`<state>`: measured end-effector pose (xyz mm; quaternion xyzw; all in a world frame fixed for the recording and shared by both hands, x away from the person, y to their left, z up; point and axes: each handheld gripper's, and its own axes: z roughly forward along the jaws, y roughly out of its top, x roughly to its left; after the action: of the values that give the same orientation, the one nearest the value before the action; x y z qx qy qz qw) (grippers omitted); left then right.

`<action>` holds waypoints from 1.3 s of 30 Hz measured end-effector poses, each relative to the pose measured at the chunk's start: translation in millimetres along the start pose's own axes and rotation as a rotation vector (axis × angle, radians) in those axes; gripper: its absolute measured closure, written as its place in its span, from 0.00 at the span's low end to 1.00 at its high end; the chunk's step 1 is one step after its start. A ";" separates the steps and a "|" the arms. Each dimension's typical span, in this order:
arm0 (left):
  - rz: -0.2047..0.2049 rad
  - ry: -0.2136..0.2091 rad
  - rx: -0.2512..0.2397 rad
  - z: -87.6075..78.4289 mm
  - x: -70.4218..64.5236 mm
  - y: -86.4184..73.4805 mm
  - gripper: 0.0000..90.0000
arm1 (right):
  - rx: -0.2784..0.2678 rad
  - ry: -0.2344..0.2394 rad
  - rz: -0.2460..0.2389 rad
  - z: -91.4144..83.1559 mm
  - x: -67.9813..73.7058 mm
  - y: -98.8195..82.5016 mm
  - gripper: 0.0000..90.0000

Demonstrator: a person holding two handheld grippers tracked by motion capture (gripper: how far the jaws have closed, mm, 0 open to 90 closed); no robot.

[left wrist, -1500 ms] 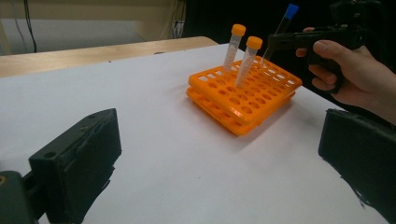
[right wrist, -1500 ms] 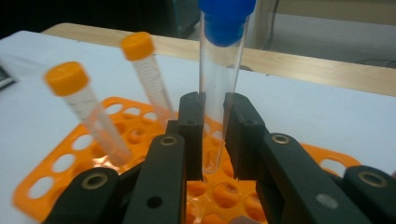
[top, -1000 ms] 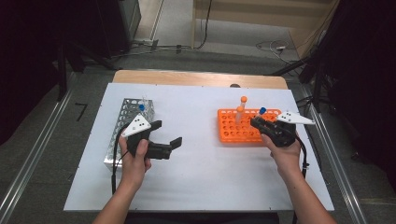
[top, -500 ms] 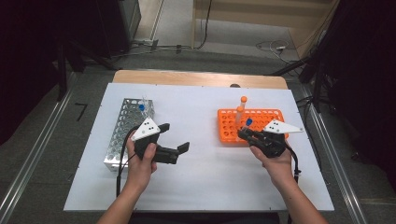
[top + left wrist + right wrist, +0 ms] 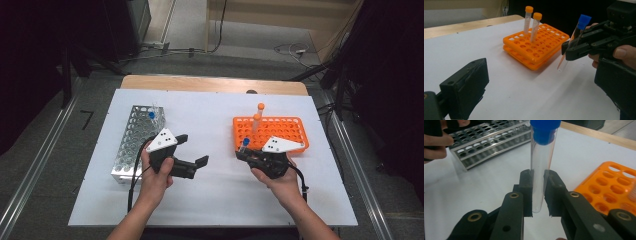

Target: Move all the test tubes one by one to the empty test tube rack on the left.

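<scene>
Over white table (image 5: 220, 200), right gripper (image 5: 243, 154) moved left.

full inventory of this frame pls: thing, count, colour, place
blue-capped tube: 1, clear with blue cap, upright between the right claw's jaws, above the mat just left of the orange rack
orange-capped tubes: 2, clear with orange caps, standing in the orange rack's far rows
orange rack: 1, orange, right half of the mat
metal rack: 1, silver, left half of the mat; a blue-capped tube stands at its far end
mat: 1, white, covering the table
table: 1, wooden, edge showing past the mat
left claw: 1, black, jaws open, nothing in them, beside the metal rack
right claw: 1, black, shut on the tube
hands: 2, one on each claw
</scene>
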<state>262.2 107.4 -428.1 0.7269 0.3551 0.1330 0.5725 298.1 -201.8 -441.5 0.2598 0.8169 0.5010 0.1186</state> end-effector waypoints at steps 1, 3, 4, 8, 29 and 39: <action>-0.001 -0.008 -0.002 0.6 -0.7 0.2 0.00 | 0.002 0.008 0.001 1.3 2.9 0.5 0.83; -0.005 -0.024 0.003 2.8 -3.6 1.1 0.01 | 0.003 0.020 -0.003 3.0 6.3 1.1 0.83; -0.001 -0.022 0.008 3.9 -5.5 1.4 0.01 | 0.005 0.025 -0.006 4.3 8.8 1.5 0.83; 0.005 -0.022 0.020 8.6 -12.9 2.7 0.10 | 0.012 0.048 -0.019 8.7 15.6 1.9 0.83; 0.076 -0.153 0.027 15.3 -32.3 1.4 0.61 | 0.042 0.129 -0.071 23.5 45.2 4.5 0.83; 0.106 -0.168 0.040 18.1 -36.6 -0.2 0.75 | 0.053 0.160 -0.084 27.5 56.8 5.5 0.83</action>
<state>246.9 69.5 -426.1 0.7647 0.2693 0.0946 0.5777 264.8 -148.2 -445.8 0.1876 0.8469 0.4931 0.0668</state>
